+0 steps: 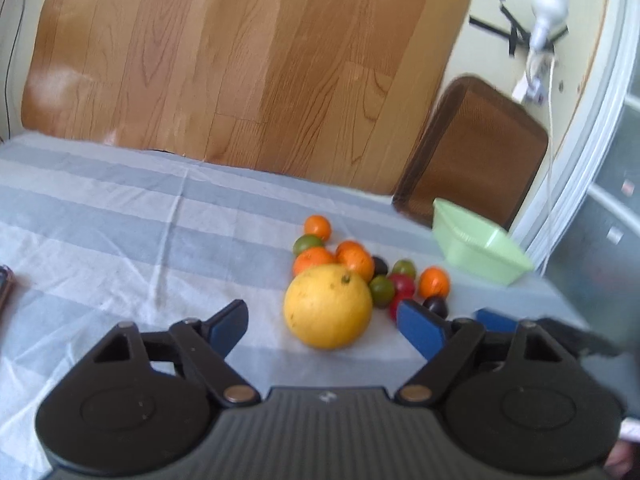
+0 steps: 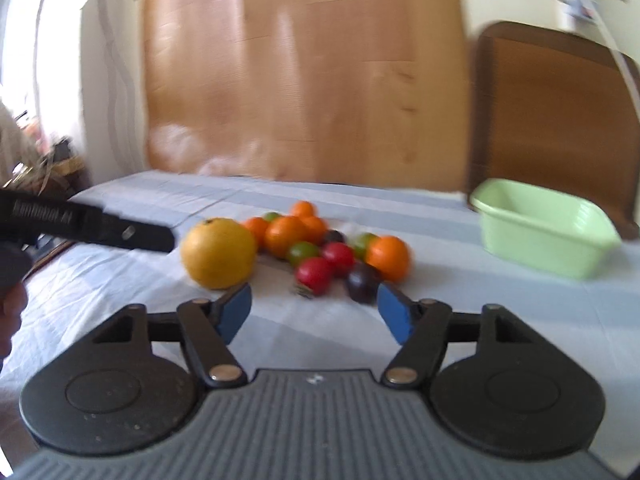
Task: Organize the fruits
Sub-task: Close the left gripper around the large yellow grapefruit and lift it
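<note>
A pile of fruit lies on the striped tablecloth (image 1: 120, 216): a big yellow grapefruit (image 1: 328, 306) (image 2: 218, 252), several oranges (image 1: 354, 260) (image 2: 388, 258), green limes (image 1: 382, 290), red fruits (image 2: 314, 274) and dark plums (image 2: 362, 276). A light green plastic basin (image 1: 480, 244) (image 2: 548, 226) stands to the right of the pile. My left gripper (image 1: 324, 328) is open, its fingers on either side of the grapefruit, just short of it. My right gripper (image 2: 314, 308) is open and empty, just in front of the red fruits and a plum. The left gripper shows as a black bar (image 2: 100, 228) beside the grapefruit.
A wooden board (image 1: 240, 60) leans on the wall behind the table. A brown chair back (image 1: 476, 148) (image 2: 556, 104) stands behind the basin. A cable and a lamp (image 1: 548, 4) hang at the right wall. A dark object (image 1: 4, 284) lies at the left edge.
</note>
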`<state>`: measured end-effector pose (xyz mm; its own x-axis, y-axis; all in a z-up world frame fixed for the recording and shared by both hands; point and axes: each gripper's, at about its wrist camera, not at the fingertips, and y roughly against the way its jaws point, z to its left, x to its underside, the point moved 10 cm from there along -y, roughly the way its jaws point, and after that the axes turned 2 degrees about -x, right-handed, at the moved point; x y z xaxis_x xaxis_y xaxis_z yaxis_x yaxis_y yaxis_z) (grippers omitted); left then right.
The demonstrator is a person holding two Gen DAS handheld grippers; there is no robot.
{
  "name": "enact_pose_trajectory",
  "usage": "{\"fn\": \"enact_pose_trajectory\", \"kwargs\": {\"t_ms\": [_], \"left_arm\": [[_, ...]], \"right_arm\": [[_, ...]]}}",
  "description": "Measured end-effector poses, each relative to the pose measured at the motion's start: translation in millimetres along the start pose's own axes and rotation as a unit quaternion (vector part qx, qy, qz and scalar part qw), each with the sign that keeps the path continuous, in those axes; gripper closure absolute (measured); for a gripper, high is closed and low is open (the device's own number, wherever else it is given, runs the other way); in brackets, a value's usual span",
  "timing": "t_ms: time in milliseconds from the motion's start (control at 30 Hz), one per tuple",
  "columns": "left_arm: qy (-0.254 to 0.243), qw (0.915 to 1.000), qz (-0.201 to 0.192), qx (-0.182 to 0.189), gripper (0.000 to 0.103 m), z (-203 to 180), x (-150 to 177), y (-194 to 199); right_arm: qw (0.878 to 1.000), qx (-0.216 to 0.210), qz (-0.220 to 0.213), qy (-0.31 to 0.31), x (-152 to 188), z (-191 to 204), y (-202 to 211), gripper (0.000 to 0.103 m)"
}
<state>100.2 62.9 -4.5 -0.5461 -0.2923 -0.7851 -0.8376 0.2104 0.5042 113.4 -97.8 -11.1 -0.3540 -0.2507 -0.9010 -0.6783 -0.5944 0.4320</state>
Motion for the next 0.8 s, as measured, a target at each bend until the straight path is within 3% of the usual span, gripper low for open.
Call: {"fn": "enact_pose_trajectory", "kwargs": {"t_ms": [133,200,300,333,400,633,800], "left_arm": [[0.006,0.9999,-0.014,-0.001,0.019,1,-9,-6],[-0.005,0.9998,-0.001,-0.018,0.019,0,-8,-19],[-0.013,0.9996,0.02,-0.016,0.019,-2,-3,-36],[-0.016,0.9993,0.028,-0.019,0.021,-1,0,-41],[-0.013,0.9988,0.046,-0.009,0.039,-1,9,-47],[-0.029,0.9984,0.047,-0.007,0.041,-25,25,-30],[-0.057,0.9972,0.04,0.026,0.041,-71,26,-22]], "right_arm": [[0.997,-0.052,0.019,0.046,-8,31,-32,0.033],[0.996,-0.06,0.027,0.052,-10,38,-49,0.033],[0.995,-0.071,0.045,0.055,-9,46,-67,0.033],[0.994,-0.069,0.053,0.06,-6,47,-72,0.033],[0.993,-0.068,0.069,0.064,0,51,-78,0.038],[0.995,-0.059,0.057,0.06,7,52,-51,0.039],[0.998,-0.017,0.021,0.062,5,33,-18,0.04]]}}
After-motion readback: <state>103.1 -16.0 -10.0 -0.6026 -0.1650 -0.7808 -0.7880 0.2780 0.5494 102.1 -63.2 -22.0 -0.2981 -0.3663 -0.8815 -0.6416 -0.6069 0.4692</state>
